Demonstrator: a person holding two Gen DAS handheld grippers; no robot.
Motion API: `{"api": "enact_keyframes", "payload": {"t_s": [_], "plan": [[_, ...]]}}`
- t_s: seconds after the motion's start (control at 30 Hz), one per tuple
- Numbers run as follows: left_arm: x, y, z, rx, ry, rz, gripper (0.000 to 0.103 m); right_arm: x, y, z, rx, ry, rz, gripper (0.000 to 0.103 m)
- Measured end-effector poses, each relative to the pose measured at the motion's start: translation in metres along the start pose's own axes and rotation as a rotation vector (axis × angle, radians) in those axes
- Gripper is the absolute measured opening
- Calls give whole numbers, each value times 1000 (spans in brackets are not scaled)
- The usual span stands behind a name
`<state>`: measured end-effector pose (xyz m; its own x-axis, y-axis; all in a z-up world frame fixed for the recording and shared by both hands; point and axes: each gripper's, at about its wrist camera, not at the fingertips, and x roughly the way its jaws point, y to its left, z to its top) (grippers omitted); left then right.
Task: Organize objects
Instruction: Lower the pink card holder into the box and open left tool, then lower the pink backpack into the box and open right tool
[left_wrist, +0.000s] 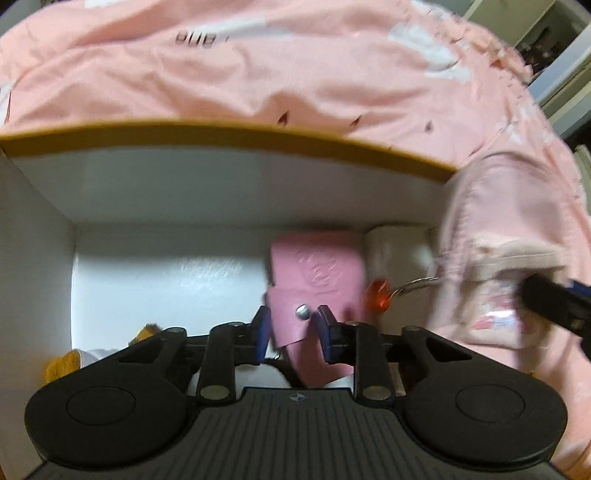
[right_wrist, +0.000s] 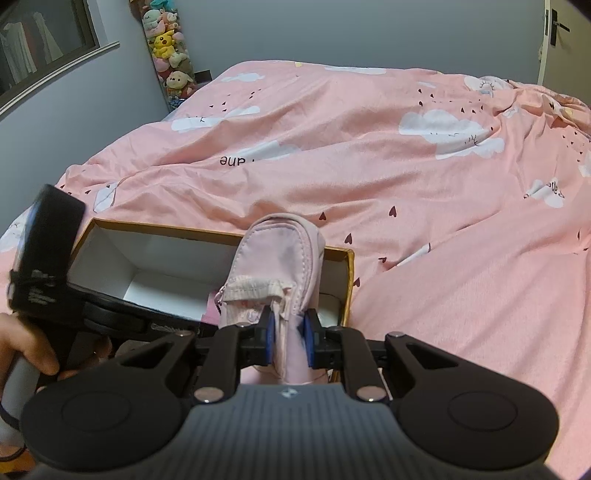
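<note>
Left claw (left_wrist: 291, 325): clamped on the pink snap key case (left_wrist: 314, 280), lowered inside the box (left_wrist: 221, 140) for storing.
Right claw (right_wrist: 288, 339): pinching the pink zip pouch (right_wrist: 280, 266) over the box's rim, ready to drop in.

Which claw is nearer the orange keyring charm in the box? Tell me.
Left. The left claw, shut on the pink wallet, sits just beside the orange charm. The right claw holds the pink pouch over the box's right end, farther off.
</note>
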<state>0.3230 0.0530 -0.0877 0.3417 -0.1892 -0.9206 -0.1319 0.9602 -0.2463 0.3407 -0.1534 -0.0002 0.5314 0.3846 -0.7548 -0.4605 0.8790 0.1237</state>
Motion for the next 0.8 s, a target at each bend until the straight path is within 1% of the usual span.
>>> {"api": "enact_keyframes", "payload": {"t_s": [0.07,0.13,0.27,0.37,0.43,0.53,0.6,0.7,0.8], "plan": [[6,0,1,0,3,-10,26,0,1,-1,-5,-1,-2,17],[8,-1,4,-3,-11,-24,26,0,1,-1,-5,-1,-4,17],[14,-4,13,-4,-18,-30,26,0,2,-1,-11,5,-5,17],[9,4,13,-28,-16,-67,26,2,3,-2,-11,15,-3,17],[0,6,16,-42,-44,-73,26,1,5,-2,-3,20,16,17],[-31,12,11,-29,-130,-75,26,3,6,1,24,36,72,17],[-49,14,8,-20,-174,-73,26,9,7,4,50,59,119,17],[-71,17,-1,3,-230,-39,26,22,10,7,64,97,157,17],[-80,17,-8,37,-249,7,26,37,15,7,62,131,166,17]]}}
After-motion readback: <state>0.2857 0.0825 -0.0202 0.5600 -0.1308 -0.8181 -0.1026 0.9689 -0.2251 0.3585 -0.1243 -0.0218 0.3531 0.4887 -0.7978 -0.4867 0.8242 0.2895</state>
